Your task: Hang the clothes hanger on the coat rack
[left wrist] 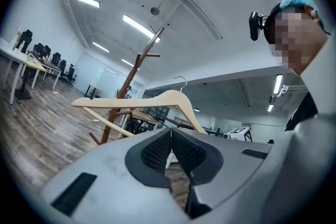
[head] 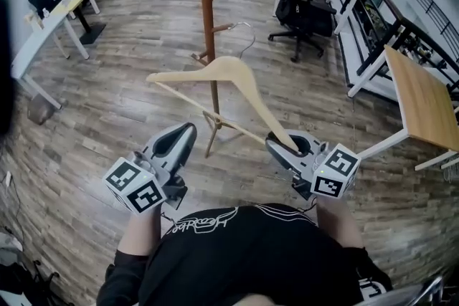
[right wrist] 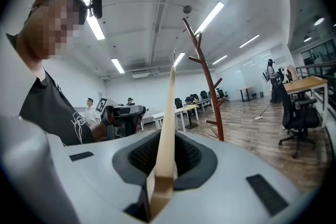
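Observation:
A pale wooden clothes hanger (head: 228, 79) with a metal hook is held up in the air ahead of me. My right gripper (head: 285, 147) is shut on the hanger's right arm end, which shows edge-on as a wooden strip (right wrist: 167, 128) between the pads. My left gripper (head: 183, 134) is shut with nothing in it, left of and below the hanger (left wrist: 152, 103). The brown wooden coat rack (head: 208, 18) stands on the floor ahead, beyond the hanger; it also shows as a coat rack (right wrist: 206, 78) right of centre in the right gripper view.
A black office chair (head: 300, 7) and wooden desks (head: 423, 97) stand to the right of the rack. White tables (head: 54, 18) with chairs line the left. A cable lies on the floor behind the rack. Other people stand far off in the right gripper view.

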Available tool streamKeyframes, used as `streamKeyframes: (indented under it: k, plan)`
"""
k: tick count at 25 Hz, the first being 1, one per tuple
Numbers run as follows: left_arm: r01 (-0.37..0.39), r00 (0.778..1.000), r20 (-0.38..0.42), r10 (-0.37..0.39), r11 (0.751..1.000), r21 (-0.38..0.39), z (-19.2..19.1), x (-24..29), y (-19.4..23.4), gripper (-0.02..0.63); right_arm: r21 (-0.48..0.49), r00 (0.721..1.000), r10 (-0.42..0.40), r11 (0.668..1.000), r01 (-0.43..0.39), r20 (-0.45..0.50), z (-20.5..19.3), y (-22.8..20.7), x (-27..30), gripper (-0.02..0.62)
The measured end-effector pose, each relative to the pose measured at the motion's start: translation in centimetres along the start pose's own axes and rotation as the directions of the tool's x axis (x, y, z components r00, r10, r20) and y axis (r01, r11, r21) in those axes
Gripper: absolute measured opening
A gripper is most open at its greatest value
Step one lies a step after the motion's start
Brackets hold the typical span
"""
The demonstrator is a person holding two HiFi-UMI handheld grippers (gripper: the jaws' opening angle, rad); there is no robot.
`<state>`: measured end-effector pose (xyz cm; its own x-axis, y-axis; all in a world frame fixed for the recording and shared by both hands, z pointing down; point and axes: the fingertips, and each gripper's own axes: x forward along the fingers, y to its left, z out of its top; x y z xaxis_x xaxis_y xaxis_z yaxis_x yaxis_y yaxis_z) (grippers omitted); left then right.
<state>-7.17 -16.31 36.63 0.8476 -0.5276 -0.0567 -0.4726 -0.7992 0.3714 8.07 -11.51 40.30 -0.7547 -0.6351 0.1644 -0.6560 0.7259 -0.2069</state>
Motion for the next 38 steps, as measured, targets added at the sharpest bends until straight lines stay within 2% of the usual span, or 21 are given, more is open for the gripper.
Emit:
streamKeyframes:
  k: [7, 12, 18, 24, 30, 38]
  plan:
    - [0.009, 0.998, 0.056, -0.01, 1.0, 0.015, 1.7, 0.6, 1.8, 0.009, -0.032, 1.0, -0.021, 0.999, 0.021, 0.0, 1.8, -1.3, 1.1, 0.081]
    - [-0.035, 0.996, 0.08, 0.035, 0.999, 0.003, 2.3, 0.5, 3.8, 0.009, -0.034, 1.0, -0.01, 0.999, 0.009, -0.008, 2.6, -2.9, 2.5, 0.081]
    - [-0.063, 0.996, 0.056, 0.062, 0.998, 0.012, 2.6, 1.8, 6.3, 0.009, -0.022, 0.999, 0.04, 0.999, -0.039, 0.004, 3.1, -5.4, 5.7, 0.081]
    - [-0.095, 0.994, 0.058, 0.094, 0.995, 0.015, 4.3, 4.2, 9.6, 0.009, -0.037, 0.996, 0.083, 0.996, -0.082, 0.022, 5.6, -8.6, 8.4, 0.081]
    - [-0.092, 0.994, 0.057, 0.09, 0.995, 0.032, 6.2, 7.3, 11.7, 0.009, -0.063, 0.995, 0.093, 0.994, -0.091, 0.033, 8.2, -11.9, 10.2, 0.081]
    - [-0.127, 0.99, 0.058, 0.125, 0.992, 0.028, 7.8, 9.3, 14.9, 0.009, -0.107, 0.99, 0.123, 0.988, -0.115, 0.065, 12.2, -15.3, 13.4, 0.081]
